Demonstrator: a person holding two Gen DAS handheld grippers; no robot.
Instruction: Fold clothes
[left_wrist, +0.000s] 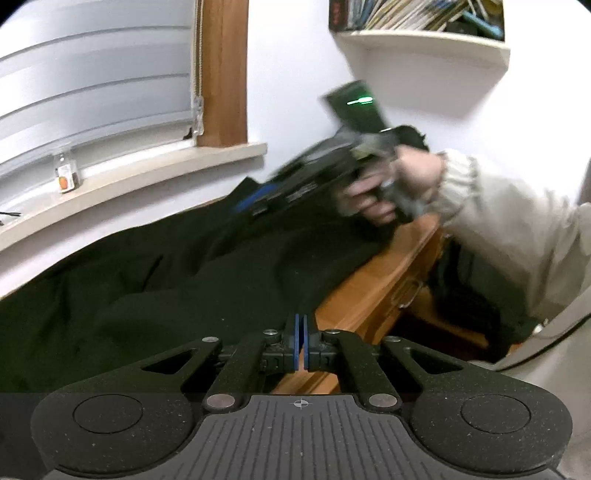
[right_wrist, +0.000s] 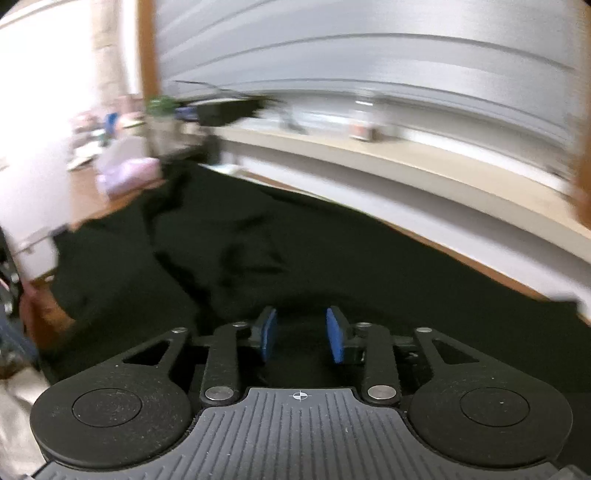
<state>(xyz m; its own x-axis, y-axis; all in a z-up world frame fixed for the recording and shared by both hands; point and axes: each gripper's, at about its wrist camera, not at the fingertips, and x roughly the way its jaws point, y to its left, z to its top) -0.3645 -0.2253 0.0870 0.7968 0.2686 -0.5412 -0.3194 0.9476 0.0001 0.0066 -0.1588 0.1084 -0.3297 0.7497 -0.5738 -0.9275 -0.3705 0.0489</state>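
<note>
A dark green, almost black garment (left_wrist: 166, 266) lies rumpled over a wooden table (left_wrist: 369, 291), under the window. My left gripper (left_wrist: 300, 343) is shut, its blue pads pressed together at the garment's near edge; no cloth visibly shows between them. In the left wrist view a hand (left_wrist: 388, 192) in a cream sleeve holds my right gripper (left_wrist: 247, 205), blurred, above the garment's far part. From the right wrist view the right gripper (right_wrist: 301, 334) stands open, blue pads apart, with the garment (right_wrist: 332, 251) spread beneath and nothing pinched.
A windowsill (left_wrist: 147, 177) with a small jar (left_wrist: 65, 173) runs behind the table, shutter slats above it. A wall shelf of books (left_wrist: 424, 22) hangs at upper right. The table front has a drawer handle (left_wrist: 406, 295). Blurred clutter (right_wrist: 122, 166) sits at the table's far end.
</note>
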